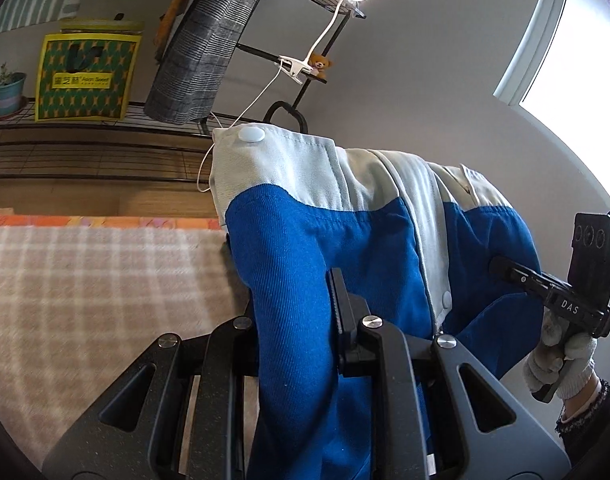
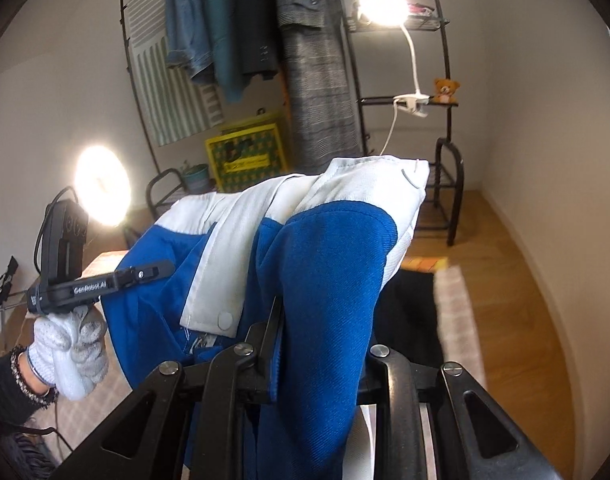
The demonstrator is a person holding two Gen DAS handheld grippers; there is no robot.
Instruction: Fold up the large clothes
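Checked blanket (image 1: 85, 280) below, both tongs (image 1: 297, 312) (image 2: 325, 332) clamped on blue-white jacket (image 1: 325, 232).

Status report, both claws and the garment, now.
Left claw shut on blue-and-white jacket. Right claw shut on it too. Jacket held up above plaid blanket. Nothing in the way.

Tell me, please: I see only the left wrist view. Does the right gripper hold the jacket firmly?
Observer: Yes. The right gripper has its jaws shut on a blue fold of the jacket.
Operator: What is beyond that side?
Observer: A black cloth lies right of the jacket, beside the checked blanket.
Operator: Is there a second lamp?
Observer: Yes, a ring light glows behind the left gripper.
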